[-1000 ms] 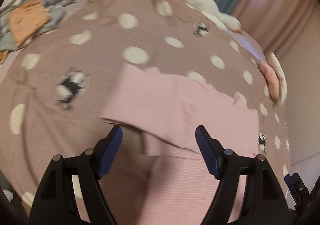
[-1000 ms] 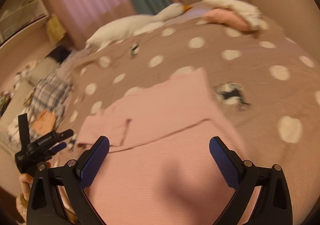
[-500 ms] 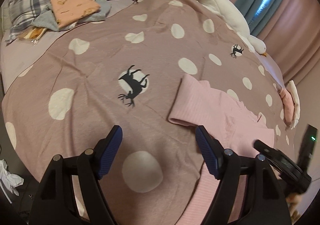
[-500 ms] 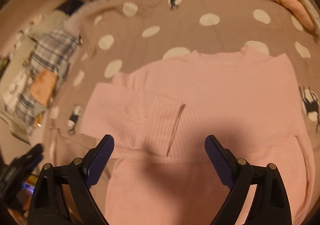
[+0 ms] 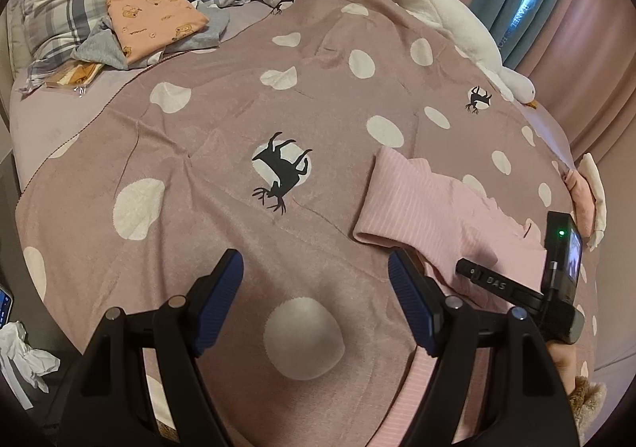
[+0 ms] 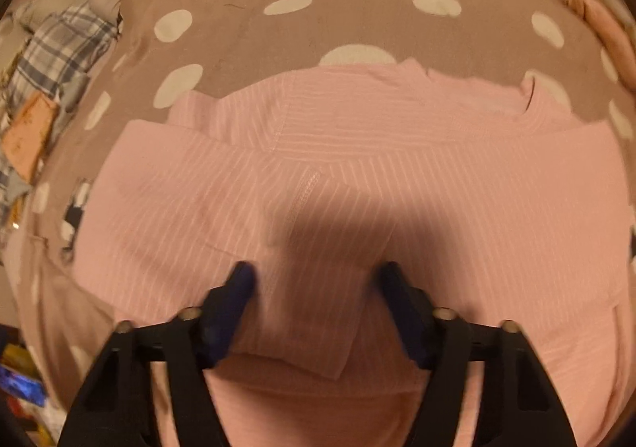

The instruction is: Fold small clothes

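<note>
1. Pink striped top (image 6: 357, 177) lies flat on the bed's dotted blanket (image 5: 222, 129), filling mid-frame in the right wrist view; in the left wrist view it sits at right-centre. One sleeve (image 6: 222, 216) is folded across the body.
2. Handling guess: thin knit, light, limp, stretchy. It will sag and drag on the blanket; pinch a hem or a doubled layer, not a single ply mid-panel.
3. Right hand-held gripper (image 6: 314, 284): jaws spread, low over the folded sleeve's cuff, nothing pinched. Cuff edge looks like the best hold.
4. Left hand-held gripper (image 5: 318, 300): spread, empty, over bare blanket left of the top.
5. Room: open blanket left and above. Folded clothes pile (image 5: 155, 22) upper left and goose plush (image 5: 457, 22) upper right, both well apart.
</note>
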A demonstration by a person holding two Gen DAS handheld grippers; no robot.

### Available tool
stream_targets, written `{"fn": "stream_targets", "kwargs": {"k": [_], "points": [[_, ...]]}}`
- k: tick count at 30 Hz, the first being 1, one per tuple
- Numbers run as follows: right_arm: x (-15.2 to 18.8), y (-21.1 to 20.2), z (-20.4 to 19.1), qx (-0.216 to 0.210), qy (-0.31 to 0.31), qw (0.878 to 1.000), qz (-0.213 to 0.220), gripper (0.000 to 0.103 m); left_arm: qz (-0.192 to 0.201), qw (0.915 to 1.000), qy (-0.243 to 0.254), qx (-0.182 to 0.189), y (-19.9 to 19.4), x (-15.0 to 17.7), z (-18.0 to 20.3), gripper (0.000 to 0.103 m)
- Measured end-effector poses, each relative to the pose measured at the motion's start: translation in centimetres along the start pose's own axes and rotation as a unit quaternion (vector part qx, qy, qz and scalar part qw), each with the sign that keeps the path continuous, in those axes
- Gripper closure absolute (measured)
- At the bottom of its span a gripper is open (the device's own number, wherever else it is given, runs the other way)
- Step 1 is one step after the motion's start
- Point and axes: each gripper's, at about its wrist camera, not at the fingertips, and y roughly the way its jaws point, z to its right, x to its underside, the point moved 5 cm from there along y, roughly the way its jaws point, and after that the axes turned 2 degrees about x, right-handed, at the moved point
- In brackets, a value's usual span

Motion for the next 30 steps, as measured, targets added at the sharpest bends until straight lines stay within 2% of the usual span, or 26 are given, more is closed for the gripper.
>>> {"fn": "stream_targets", "kwargs": {"k": [2,3,4,5,7,10,16,25,30], "points": [[-0.2,-0.2,-0.1,-0.001,-0.008,1.0,0.003,0.066,-0.002,1.0,0.0,0.0,0.1,0.1,0.1,0.027],[-0.2,-0.4,-0.1,-0.01,-0.009,1.0,0.002,0.073,-0.003,1.0,0.001,-0.001,0.1,0.1,0.1,0.027],[-0.3,-0.6,-0.2,-0.019,-0.011,1.0,0.0,0.085,-0.004,1.0,0.002,-0.001,0.2,0.1,0.1,0.027],[-0.3,-0.9,-0.2,-0.028,-0.012,1.0,-0.003,0.091,-0.004,1.0,0.002,0.0,0.2,0.1,0.2,0.027],[-0.4,-1.5,-0.3,-0.029,-0.017,0.999,0.0,0.091,-0.003,1.0,0.006,0.003,0.1,0.1,0.4,0.027],[-0.8,-3.2,-0.6,-0.013,-0.039,0.999,0.026,0.092,-0.003,1.0,0.006,0.002,0.1,0.0,0.4,0.027],[-2.2,-7.9,-0.2,-0.019,-0.054,0.995,0.077,0.092,-0.003,1.0,0.004,0.002,0.3,-0.2,0.4,0.027],[-6.4,-14.6,0.0,-0.007,-0.073,0.983,0.166,0.092,-0.004,0.9999,0.01,0.011,0.4,-1.0,1.3,0.027],[-7.4,-16.7,1.1,0.005,-0.069,0.979,0.191,0.092,-0.002,0.9997,0.016,0.019,0.5,-1.6,2.1,0.027]]}}
